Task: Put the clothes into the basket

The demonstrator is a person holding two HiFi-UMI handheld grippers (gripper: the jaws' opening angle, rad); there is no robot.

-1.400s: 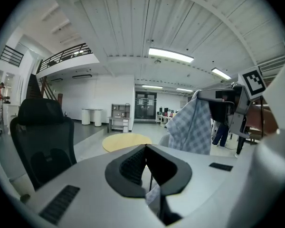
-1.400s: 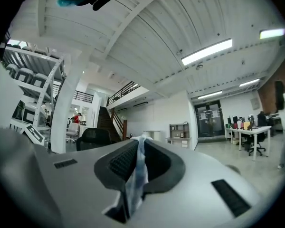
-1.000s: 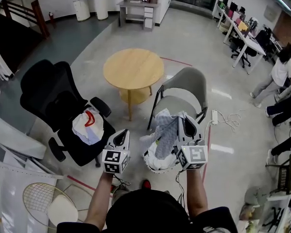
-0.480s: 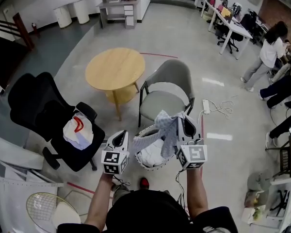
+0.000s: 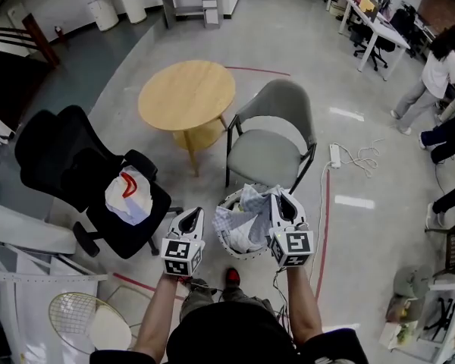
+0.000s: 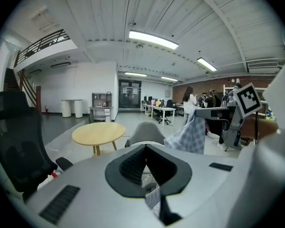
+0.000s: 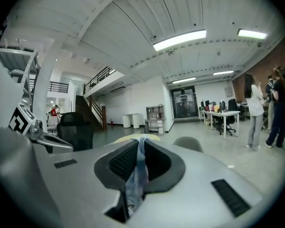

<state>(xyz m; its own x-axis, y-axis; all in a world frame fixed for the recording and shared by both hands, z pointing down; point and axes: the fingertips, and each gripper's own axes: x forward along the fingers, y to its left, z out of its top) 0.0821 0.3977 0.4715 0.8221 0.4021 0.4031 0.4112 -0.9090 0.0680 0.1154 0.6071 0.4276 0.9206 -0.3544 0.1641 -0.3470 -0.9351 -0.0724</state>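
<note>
A white basket with clothes in it stands on the floor in front of a grey chair. My right gripper is shut on a blue-grey checked cloth, which drapes down into the basket. In the right gripper view the cloth is pinched between the pads of the gripper. My left gripper hovers at the basket's left rim, shut and holding nothing. The left gripper view shows its jaws closed and the checked cloth hanging at the right. A white garment with red lies on a black office chair.
A round wooden table stands behind the chairs. A power strip with cable lies on the floor to the right. A round racket-like frame is at the lower left. People stand near desks at the far right.
The right gripper has come down with the checked cloth, which now sags into the basket instead of hanging above it. The left gripper has shifted slightly toward the basket's rim.
</note>
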